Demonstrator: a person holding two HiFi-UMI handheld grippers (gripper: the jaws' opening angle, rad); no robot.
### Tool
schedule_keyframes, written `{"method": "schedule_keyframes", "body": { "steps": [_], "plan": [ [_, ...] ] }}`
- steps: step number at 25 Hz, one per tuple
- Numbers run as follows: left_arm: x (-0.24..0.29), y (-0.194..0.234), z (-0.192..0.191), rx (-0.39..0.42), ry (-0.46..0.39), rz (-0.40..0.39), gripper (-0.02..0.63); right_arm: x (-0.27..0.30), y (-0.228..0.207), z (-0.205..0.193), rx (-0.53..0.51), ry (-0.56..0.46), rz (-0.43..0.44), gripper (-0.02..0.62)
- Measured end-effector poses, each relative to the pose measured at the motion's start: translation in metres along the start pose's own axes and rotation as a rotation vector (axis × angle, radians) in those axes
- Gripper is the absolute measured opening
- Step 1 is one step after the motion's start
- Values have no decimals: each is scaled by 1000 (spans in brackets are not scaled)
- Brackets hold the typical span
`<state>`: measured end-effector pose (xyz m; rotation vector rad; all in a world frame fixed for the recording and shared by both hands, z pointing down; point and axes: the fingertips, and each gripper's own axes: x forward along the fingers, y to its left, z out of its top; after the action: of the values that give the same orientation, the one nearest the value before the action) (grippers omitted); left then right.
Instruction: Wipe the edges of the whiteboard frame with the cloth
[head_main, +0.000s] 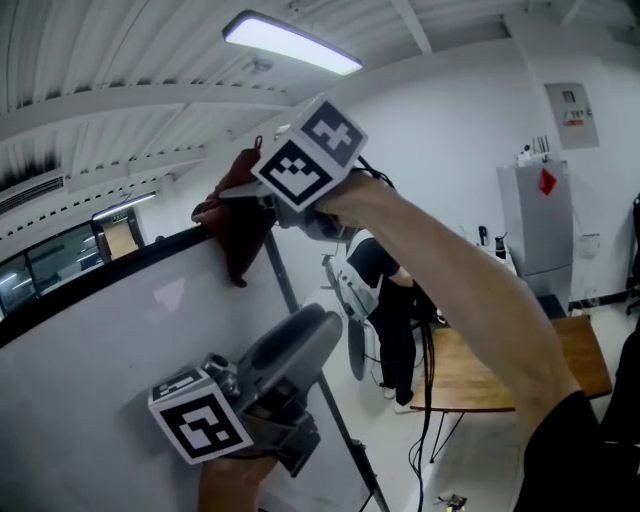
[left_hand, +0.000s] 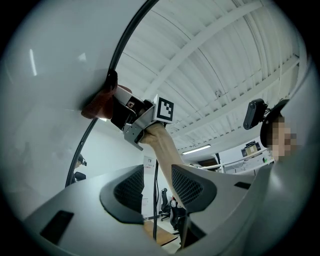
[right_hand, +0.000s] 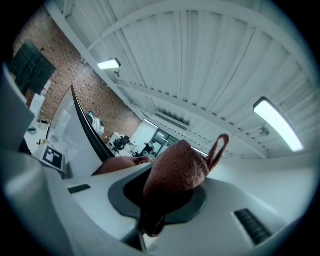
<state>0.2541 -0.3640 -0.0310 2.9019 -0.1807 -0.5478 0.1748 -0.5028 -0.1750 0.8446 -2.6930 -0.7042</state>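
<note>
The right gripper (head_main: 240, 196) was clamped on a reddish-brown cloth (head_main: 236, 218), whose bunched fabric filled the gap between the jaws in the right gripper view (right_hand: 175, 172). It pressed the cloth against the upper corner of the black whiteboard frame (head_main: 130, 257), where the top edge meets the side edge. The cloth draped over that corner, and a small loop stood up from it. The left gripper (head_main: 305, 335) hung lower, in front of the white board face inside the frame. Its jaws stood apart with nothing between them (left_hand: 155, 187). A wooden table (head_main: 480, 372) stood beyond the frame's side edge, well apart from it.
</note>
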Motion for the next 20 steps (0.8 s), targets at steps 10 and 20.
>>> {"method": "schedule_keyframes", "body": {
  "steps": [10, 20],
  "plan": [
    [20, 47, -1, 53, -1, 121, 169, -2, -14, -6, 11, -225, 26, 58],
    [33, 86, -30, 30, -28, 290, 169, -20, -39, -32, 492, -562, 240, 58]
  ]
}}
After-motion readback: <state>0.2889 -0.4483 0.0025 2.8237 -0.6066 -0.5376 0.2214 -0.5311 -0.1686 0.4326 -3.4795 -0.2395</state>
